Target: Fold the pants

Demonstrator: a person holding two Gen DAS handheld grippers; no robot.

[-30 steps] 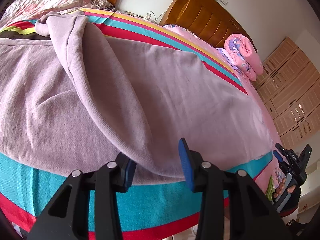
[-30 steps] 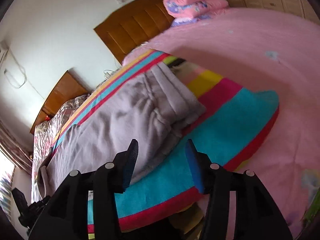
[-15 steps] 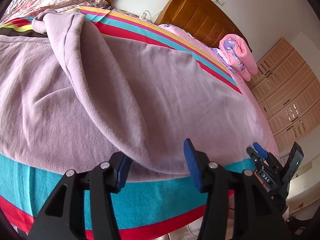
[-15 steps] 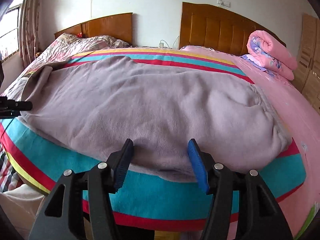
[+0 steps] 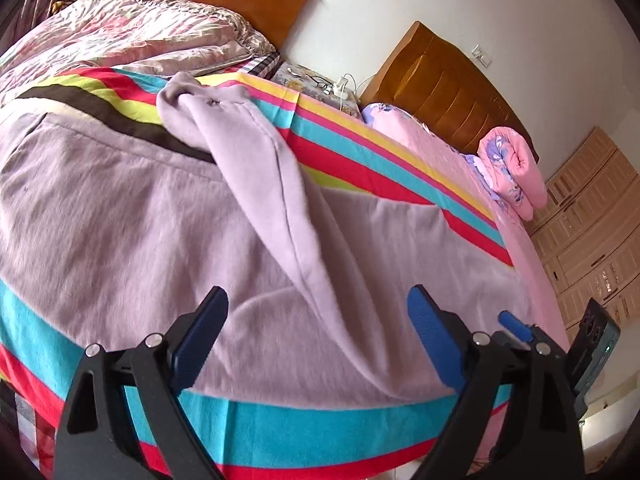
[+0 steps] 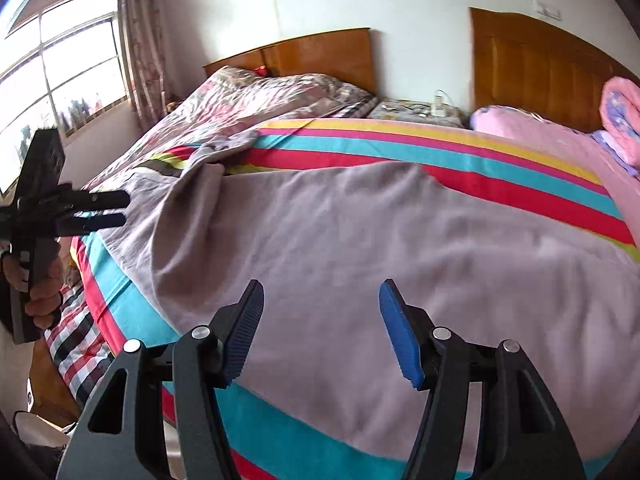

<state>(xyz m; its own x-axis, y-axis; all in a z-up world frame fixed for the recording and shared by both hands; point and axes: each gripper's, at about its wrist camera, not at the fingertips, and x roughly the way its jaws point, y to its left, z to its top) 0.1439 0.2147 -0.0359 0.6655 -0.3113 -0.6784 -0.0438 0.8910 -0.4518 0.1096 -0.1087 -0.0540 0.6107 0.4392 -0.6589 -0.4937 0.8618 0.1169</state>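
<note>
The lilac pants point(image 5: 152, 232) lie spread across the striped blanket point(image 5: 320, 412), with one leg point(image 5: 272, 184) folded diagonally over the rest and its cuff point(image 5: 188, 96) at the far side. My left gripper point(image 5: 316, 320) hovers over the near hem. Its jaws are opening wide and nothing is pinched between them. In the right wrist view the pants point(image 6: 360, 240) fill the middle. My right gripper point(image 6: 320, 320) hangs just above them, its jaws opening and its pads clear of the cloth. The left gripper point(image 6: 126, 210) shows at that view's left edge, held by a hand point(image 6: 44, 292).
A rolled pink quilt point(image 5: 516, 164) lies on the pink bed by a wooden headboard point(image 5: 444, 88). A second bed with a floral quilt point(image 6: 256, 96) is at the far left, with a nightstand point(image 6: 416, 114) between the beds. Wardrobes point(image 5: 592, 220) stand on the right and a window point(image 6: 60, 76) on the left.
My left jaws spread wide and drew back and up from the folded leg. My right gripper swept along the bed's edge, rolled level, and its jaws widened a little.
</note>
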